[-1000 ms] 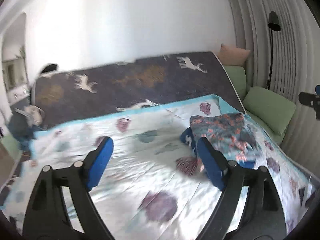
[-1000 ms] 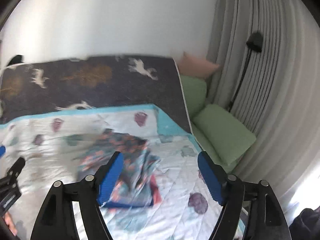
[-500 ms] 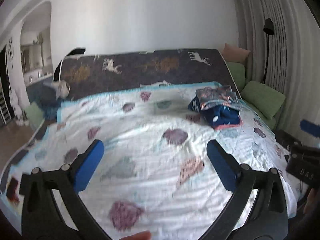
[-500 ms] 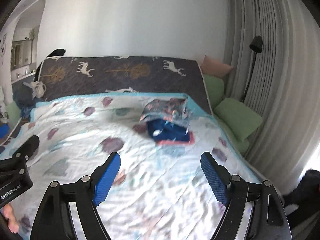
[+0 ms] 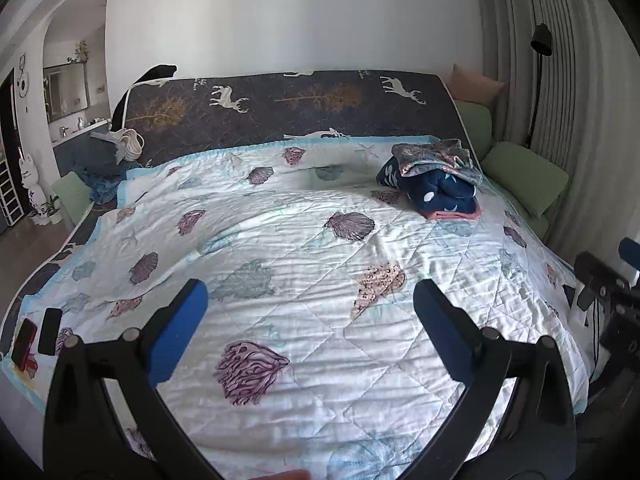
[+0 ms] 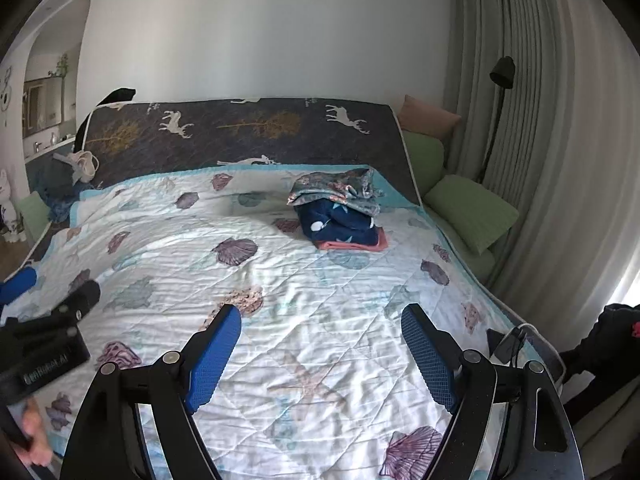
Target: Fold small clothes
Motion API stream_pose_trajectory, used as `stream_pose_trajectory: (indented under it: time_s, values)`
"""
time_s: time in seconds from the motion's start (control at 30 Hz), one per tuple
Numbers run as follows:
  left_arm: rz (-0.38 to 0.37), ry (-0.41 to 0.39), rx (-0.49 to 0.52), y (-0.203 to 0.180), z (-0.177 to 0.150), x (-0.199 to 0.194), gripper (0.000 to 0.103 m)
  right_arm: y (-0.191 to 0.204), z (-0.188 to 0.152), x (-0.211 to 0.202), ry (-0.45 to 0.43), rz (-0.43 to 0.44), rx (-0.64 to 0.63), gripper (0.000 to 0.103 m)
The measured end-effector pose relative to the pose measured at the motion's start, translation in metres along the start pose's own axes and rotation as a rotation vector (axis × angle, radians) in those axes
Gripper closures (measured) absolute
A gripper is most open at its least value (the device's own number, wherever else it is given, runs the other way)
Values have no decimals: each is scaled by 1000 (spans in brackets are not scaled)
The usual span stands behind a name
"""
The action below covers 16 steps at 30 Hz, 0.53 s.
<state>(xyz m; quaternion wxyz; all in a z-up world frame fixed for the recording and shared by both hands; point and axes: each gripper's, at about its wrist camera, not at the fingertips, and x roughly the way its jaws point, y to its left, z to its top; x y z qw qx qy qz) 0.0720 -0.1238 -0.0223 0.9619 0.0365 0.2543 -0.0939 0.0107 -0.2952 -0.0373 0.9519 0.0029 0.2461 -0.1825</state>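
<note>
A stack of folded small clothes (image 5: 434,178) lies at the far right of the bed: a patterned grey-teal piece on top, navy in the middle, a coral one at the bottom. It also shows in the right wrist view (image 6: 340,210). My left gripper (image 5: 310,330) is open and empty, well back over the near part of the shell-print quilt (image 5: 280,264). My right gripper (image 6: 320,354) is open and empty too, over the quilt (image 6: 320,300), far from the stack.
A dark deer-print headboard (image 5: 280,108) backs the bed. Green cushions (image 5: 524,178) and a black floor lamp (image 5: 538,80) stand at the right by the curtain. Two phones (image 5: 38,338) lie at the quilt's near left corner. A cable and charger (image 6: 510,340) lie at the right edge.
Both grippers have pulled back from the stack toward the foot of the bed, so the stack now looks small and far. Both stay open and empty.
</note>
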Motion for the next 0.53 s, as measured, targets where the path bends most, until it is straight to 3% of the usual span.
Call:
stream_pose_trajectory:
  time_s: [0.23, 0.53]
  values:
    - [-39, -3, 0, 0, -3, -14, 1, 5, -1, 7, 15, 28, -16, 18]
    - [-6, -65, -3, 1, 2, -32, 1, 8, -4, 6, 13, 16, -22, 18]
